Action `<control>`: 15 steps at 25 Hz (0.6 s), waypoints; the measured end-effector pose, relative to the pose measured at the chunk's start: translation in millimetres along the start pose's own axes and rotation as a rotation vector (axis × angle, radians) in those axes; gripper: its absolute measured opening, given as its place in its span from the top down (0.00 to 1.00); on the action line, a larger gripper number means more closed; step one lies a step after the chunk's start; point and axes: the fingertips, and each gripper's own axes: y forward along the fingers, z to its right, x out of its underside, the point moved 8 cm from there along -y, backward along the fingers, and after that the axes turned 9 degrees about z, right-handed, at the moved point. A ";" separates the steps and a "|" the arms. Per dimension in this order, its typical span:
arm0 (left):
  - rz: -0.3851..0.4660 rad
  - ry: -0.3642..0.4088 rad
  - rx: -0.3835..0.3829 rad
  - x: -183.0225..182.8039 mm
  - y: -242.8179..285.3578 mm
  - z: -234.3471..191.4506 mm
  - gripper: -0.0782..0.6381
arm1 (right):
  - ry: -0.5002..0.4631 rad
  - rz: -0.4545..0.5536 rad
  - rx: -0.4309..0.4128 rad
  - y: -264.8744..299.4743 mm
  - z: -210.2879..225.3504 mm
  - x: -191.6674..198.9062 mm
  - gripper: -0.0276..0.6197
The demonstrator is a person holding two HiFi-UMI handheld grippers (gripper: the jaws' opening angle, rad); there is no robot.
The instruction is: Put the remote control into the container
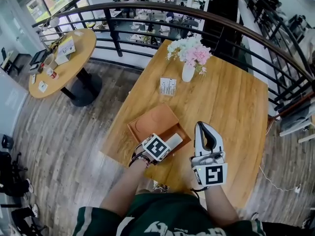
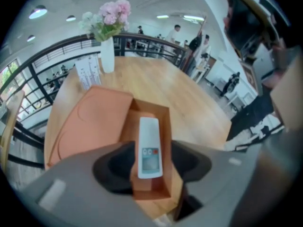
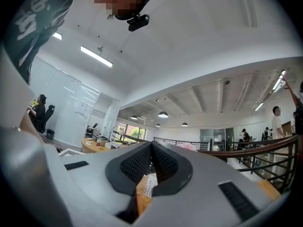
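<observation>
Remote control (image 2: 150,148) lies flat inside the orange container (image 2: 166,126), so I judge the placing done. My left tongs (image 2: 151,167) hang over it with jaws apart, gripping nothing. Right tongs (image 3: 151,148) are pressed together, empty, parked aside. The left tongs' body hides the container's near end, and in the head view the marker cube (image 1: 156,147) covers most of the remote.

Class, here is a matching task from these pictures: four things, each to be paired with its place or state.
Things: 1 remote control; 2 flower vase; 3 left gripper; 4 right gripper.
Places or states: a jaws together; b inside the orange container; c jaws apart; d far end of the table.
Pairs: 1-b; 2-d; 3-c; 4-a.
</observation>
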 end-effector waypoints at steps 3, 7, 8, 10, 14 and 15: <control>0.063 0.011 0.001 -9.6 -18.2 5.9 0.56 | 0.012 -0.010 0.001 -2.3 0.8 0.0 0.93; 0.154 -0.004 0.000 -22.3 -44.2 12.2 0.58 | 0.025 -0.016 -0.002 -4.4 0.0 -1.5 0.93; 0.178 -0.007 0.001 -25.8 -49.6 13.5 0.59 | 0.028 -0.019 -0.007 -4.5 -0.5 -1.4 0.93; 0.223 -0.006 0.001 -33.2 -60.0 17.4 0.59 | 0.031 -0.025 -0.015 -5.2 -1.2 -1.0 0.93; 0.315 -0.003 0.018 -47.4 -83.5 27.4 0.62 | 0.027 -0.029 -0.029 -5.5 -2.4 -1.4 0.93; 0.337 -0.003 0.023 -50.0 -89.2 30.2 0.65 | 0.023 -0.031 -0.036 -5.6 -2.8 -1.5 0.93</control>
